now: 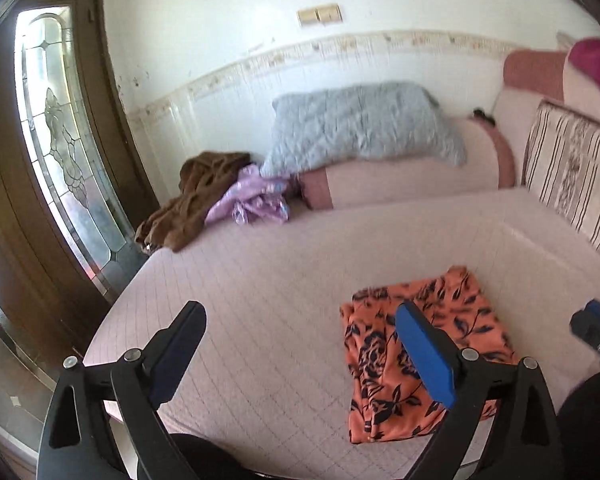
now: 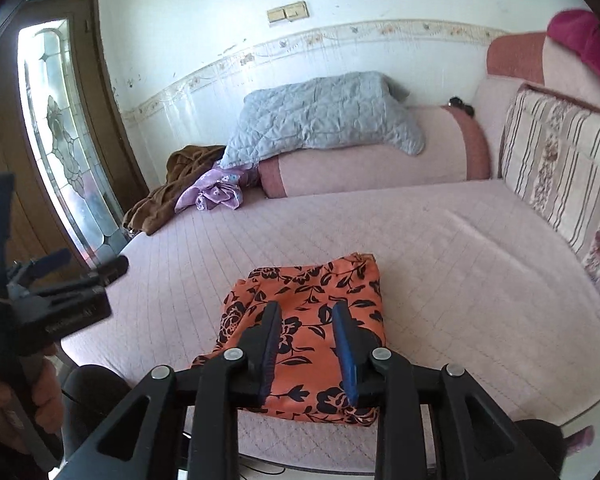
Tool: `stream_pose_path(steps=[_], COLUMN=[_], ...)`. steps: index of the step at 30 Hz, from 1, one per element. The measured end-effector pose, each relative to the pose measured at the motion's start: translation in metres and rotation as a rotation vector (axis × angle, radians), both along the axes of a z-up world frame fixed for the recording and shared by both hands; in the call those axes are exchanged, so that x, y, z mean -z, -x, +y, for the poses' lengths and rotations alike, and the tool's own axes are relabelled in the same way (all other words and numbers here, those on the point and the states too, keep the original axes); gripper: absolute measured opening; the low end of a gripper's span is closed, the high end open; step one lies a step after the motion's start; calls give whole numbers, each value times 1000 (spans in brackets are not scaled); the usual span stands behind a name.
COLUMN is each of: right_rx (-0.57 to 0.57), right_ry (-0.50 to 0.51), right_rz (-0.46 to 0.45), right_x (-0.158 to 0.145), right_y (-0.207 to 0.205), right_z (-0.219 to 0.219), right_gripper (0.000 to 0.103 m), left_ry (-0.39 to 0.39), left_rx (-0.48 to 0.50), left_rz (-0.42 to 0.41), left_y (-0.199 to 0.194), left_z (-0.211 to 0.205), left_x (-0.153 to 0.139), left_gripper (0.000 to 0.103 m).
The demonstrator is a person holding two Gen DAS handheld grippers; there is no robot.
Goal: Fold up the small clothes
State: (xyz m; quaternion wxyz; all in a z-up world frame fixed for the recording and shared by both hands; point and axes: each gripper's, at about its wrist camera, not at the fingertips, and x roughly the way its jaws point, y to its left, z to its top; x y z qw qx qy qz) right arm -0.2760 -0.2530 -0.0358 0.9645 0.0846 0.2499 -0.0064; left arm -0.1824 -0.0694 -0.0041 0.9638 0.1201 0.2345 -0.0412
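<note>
An orange cloth with dark flowers [image 1: 424, 344] lies folded in a rough rectangle on the pink quilted bed [image 1: 260, 280]; it also shows in the right wrist view [image 2: 312, 320]. My left gripper [image 1: 300, 316] is wide open and empty, held above the bed to the left of the cloth. My right gripper [image 2: 306, 312] is open with a narrower gap and empty, held just above the near part of the cloth. The right gripper shows at the right edge of the left wrist view [image 1: 598, 324]. The left gripper shows at the left of the right wrist view [image 2: 80, 268].
A brown garment [image 1: 192, 196] and a purple garment [image 1: 252, 200] lie heaped at the bed's far left corner. A grey quilt [image 1: 360, 124] lies on a pink bolster [image 1: 412, 176] by the wall. A striped cushion [image 1: 576, 172] lines the right side. A glass door [image 1: 56, 140] is left.
</note>
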Motion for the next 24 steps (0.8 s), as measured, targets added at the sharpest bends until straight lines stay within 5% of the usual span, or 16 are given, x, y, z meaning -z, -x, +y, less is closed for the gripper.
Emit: stream_pose_path(steps=[2,5,24], right_rx=[7,12,30], right_ry=[7,19,116], right_rz=[-1,-7,-22], right_x=[-6,-12,-31], right_y=[4,11,15], right_z=[5,11,43], right_gripper=[35,63,63], left_ry=[12,34,108], left_rx=[3,0,-23], left_rz=[-18,-48,-84], left_y=[6,13,22], left_z=[2,8,32], left_x=[-8,-18,-41], left_gripper=[96,97,97])
